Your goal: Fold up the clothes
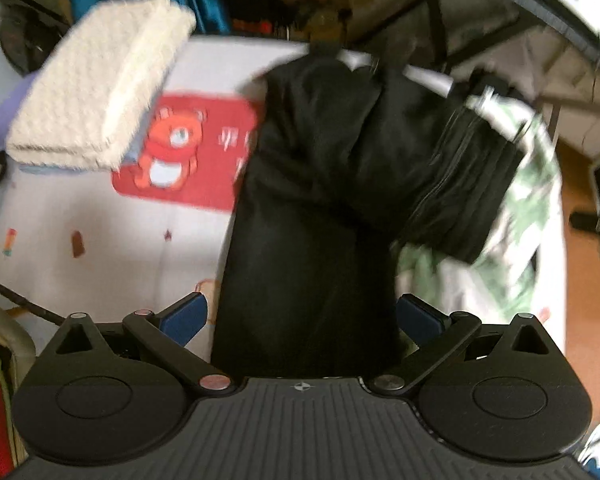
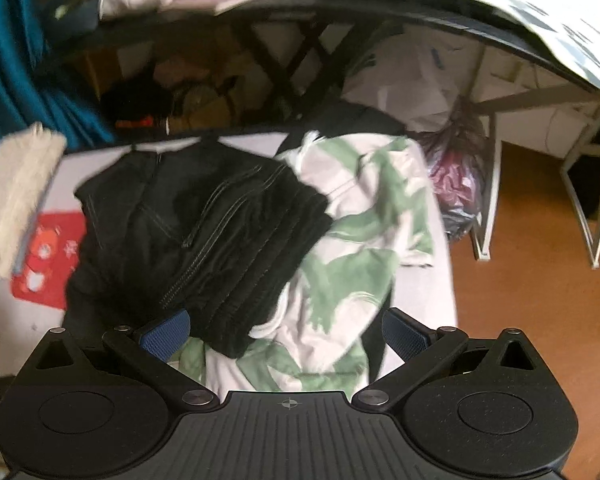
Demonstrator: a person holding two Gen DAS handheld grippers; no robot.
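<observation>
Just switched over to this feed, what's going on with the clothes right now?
A person holds two grippers over a table of laundry. Both the left gripper and the right gripper are open and hold nothing. A black garment lies partly folded, its ribbed end resting on a white and green garment. A folded cream towel already sits at the far left. The black piece looks like the one being worked on.

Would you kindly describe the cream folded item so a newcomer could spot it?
Start at the white table with the red bear picture. At its far left corner lies the cream towel, folded into a thick fuzzy slab, unlike the black garment beside it.
</observation>
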